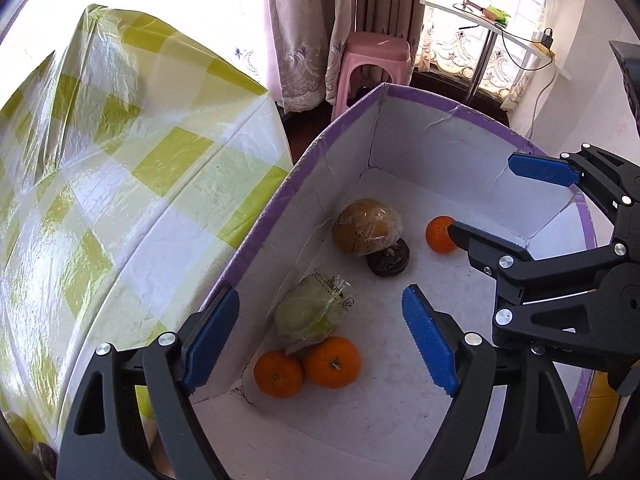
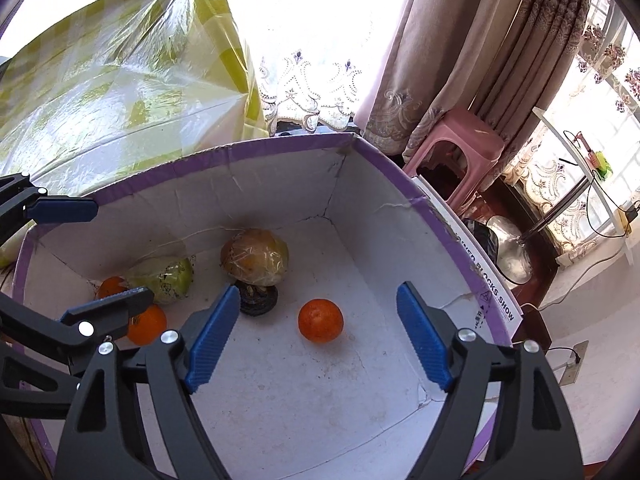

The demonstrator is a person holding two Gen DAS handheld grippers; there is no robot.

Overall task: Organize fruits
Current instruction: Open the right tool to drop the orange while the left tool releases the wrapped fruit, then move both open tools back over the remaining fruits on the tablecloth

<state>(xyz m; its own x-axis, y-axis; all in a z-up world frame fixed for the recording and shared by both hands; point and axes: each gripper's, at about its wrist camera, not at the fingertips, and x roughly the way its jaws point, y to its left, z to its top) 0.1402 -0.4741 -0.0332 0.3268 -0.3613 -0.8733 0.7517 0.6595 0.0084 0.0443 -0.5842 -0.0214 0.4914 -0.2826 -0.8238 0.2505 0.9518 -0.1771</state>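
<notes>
Five fruits and one dark round thing are lying on the floor of a white box with a purple rim. Two oranges are sitting touching each other in one corner of the box, with a green fruit wrapped in clear film resting against them. A brown wrapped fruit is sitting near the middle of the floor, leaning on the dark disc beside it. A third orange is lying alone, apart from the rest, toward the wall on the other side.

The left gripper is hanging over the corner with the two oranges, its jaws standing wide with nothing between them. The right gripper is hanging over the lone orange, jaws likewise wide and not touching it.

A green-and-white checked cloth is lying just beside the box. A pink stool is standing beyond it by the curtains.
</notes>
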